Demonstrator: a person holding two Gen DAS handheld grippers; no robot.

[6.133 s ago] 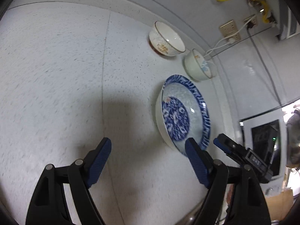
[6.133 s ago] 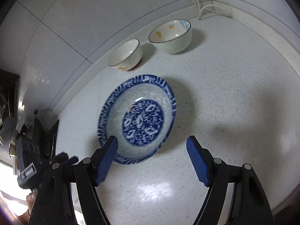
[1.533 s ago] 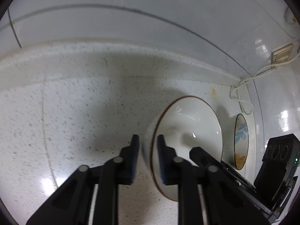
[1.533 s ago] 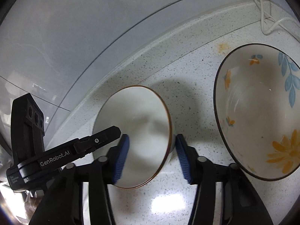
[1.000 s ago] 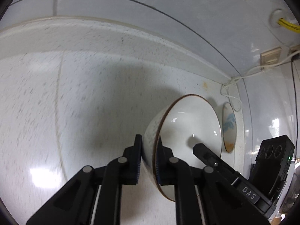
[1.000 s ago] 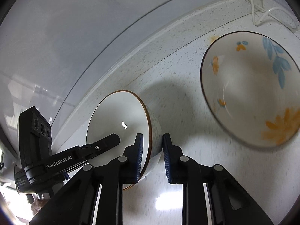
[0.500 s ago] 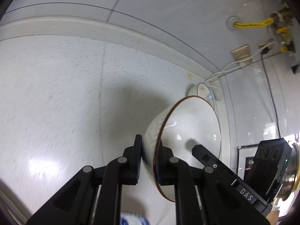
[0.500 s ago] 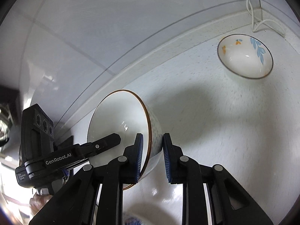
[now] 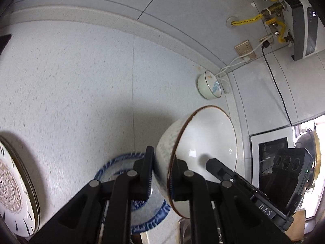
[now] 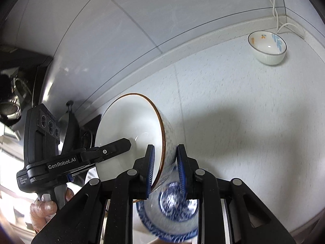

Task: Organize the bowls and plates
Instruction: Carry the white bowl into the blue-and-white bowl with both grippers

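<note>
Both hand-held grippers, left hand-held gripper (image 9: 161,169) marked "GenRobot.AI" and right hand-held gripper (image 10: 165,167) marked "DAS", clamp opposite rims of the brown-rimmed white bowl (image 9: 205,142), held above the blue-patterned plate (image 10: 172,221) on the worktop (image 9: 81,81).

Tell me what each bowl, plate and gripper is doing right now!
White bowl: lifted, pinched at opposite rims by both grippers.
Left gripper: shut on the rim.
Right gripper: shut on the rim.
Blue plate: on the counter, under the bowl.
Flower bowl: upright by the wall.
Patterned plates: stacked, untouched.
</note>
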